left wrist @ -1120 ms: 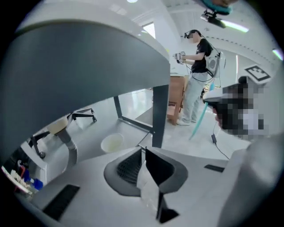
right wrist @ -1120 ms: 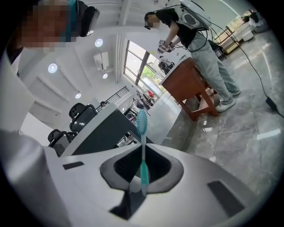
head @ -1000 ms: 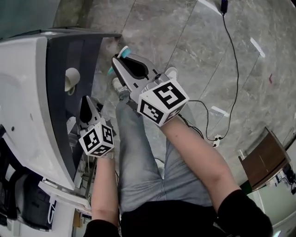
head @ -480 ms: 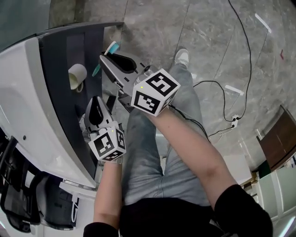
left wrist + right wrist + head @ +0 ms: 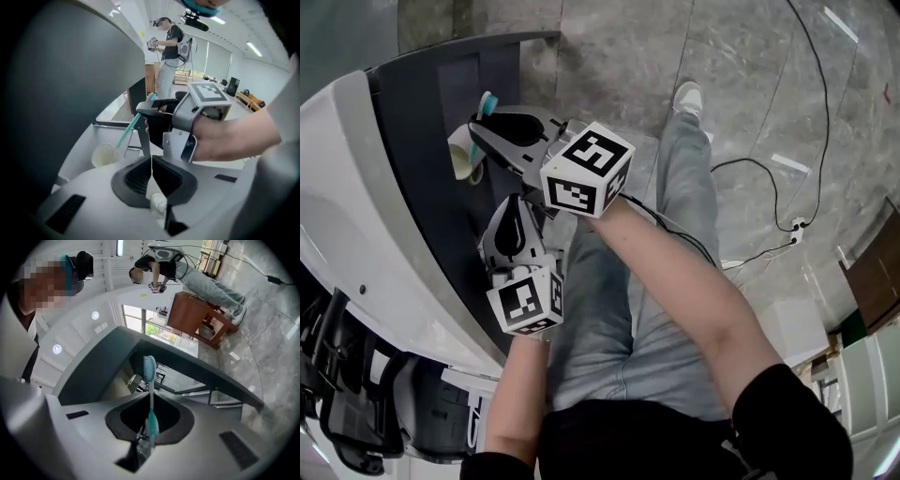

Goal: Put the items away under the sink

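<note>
The right gripper (image 5: 150, 411) has its fingers clamped on the teal-and-white plastic toothbrush (image 5: 149, 376) right by the cream paper cup (image 5: 103, 154) under the white sink (image 5: 356, 216), so that long head could easily knock the cup over, while the left gripper (image 5: 151, 164) has fingers that have just been closing, together with nothing between them.

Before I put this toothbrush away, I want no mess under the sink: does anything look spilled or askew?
Nothing stands out. The toothbrush sits straight in the shut right gripper, and the white cup looks whole, with no spill around it.
</note>
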`<state>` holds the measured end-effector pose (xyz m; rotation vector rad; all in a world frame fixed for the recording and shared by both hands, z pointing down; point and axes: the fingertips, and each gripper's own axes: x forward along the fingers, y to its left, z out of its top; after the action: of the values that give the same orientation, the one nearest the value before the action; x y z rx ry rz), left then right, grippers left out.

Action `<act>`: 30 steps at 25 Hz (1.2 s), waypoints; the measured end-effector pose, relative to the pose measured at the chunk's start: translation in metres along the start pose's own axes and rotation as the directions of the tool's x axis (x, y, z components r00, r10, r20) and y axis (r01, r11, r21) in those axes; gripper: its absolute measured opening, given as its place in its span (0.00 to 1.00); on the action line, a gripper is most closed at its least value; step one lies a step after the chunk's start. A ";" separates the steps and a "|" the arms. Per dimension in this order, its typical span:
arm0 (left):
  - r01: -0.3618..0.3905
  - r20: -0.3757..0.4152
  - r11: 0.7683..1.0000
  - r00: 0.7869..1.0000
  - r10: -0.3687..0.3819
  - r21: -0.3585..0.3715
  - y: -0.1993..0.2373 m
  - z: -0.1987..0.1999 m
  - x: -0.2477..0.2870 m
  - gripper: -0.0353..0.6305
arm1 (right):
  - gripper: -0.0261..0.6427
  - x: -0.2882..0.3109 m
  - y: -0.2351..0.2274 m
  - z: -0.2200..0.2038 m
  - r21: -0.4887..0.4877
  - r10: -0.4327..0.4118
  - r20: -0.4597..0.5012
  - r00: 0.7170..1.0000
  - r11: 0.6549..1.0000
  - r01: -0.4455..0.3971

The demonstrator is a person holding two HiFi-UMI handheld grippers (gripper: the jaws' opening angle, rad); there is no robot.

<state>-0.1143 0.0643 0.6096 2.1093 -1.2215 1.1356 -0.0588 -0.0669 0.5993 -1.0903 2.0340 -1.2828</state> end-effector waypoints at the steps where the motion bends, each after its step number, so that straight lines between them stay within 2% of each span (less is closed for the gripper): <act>1: 0.003 -0.010 1.000 1.000 -0.003 -0.004 0.001 -0.002 0.001 0.09 | 0.11 0.003 -0.001 -0.004 0.000 0.003 0.003 1.000 1.000 -0.003; 4: 0.018 -0.033 1.000 0.999 -0.019 -0.021 0.004 -0.010 0.000 0.09 | 0.11 0.005 -0.005 -0.013 0.014 0.012 0.009 1.000 1.000 -0.012; 7: 0.037 -0.040 0.999 0.999 -0.037 -0.006 0.001 -0.013 -0.002 0.09 | 0.11 0.009 -0.004 -0.022 -0.002 0.038 -0.014 0.999 0.999 -0.038; 12: 0.046 -0.058 0.999 0.997 -0.048 -0.020 -0.003 -0.020 -0.004 0.09 | 0.11 0.021 0.002 -0.035 -0.066 0.075 -0.064 0.995 0.995 -0.080; 15: 0.040 -0.065 0.999 0.997 -0.042 -0.025 -0.001 -0.019 -0.005 0.09 | 0.11 0.028 0.011 -0.047 -0.136 0.092 -0.120 0.988 0.985 -0.108; 20: 0.033 -0.060 0.999 0.998 -0.034 -0.023 0.002 -0.017 -0.005 0.09 | 0.11 0.033 0.015 -0.073 -0.240 0.079 -0.229 0.970 0.961 -0.135; 26: 0.011 -0.058 0.999 0.998 -0.013 -0.035 0.006 -0.019 -0.005 0.09 | 0.11 0.037 0.010 -0.094 -0.278 0.057 -0.305 0.951 0.949 -0.146; 30: 0.008 -0.063 0.999 0.998 -0.011 -0.045 0.006 -0.022 -0.008 0.09 | 0.11 0.040 0.010 -0.110 -0.300 0.049 -0.391 0.919 0.937 -0.177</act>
<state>-0.1317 0.0810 0.6150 2.0291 -1.1952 1.1514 -0.1671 -0.0419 0.6384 -0.8894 2.6385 -1.1891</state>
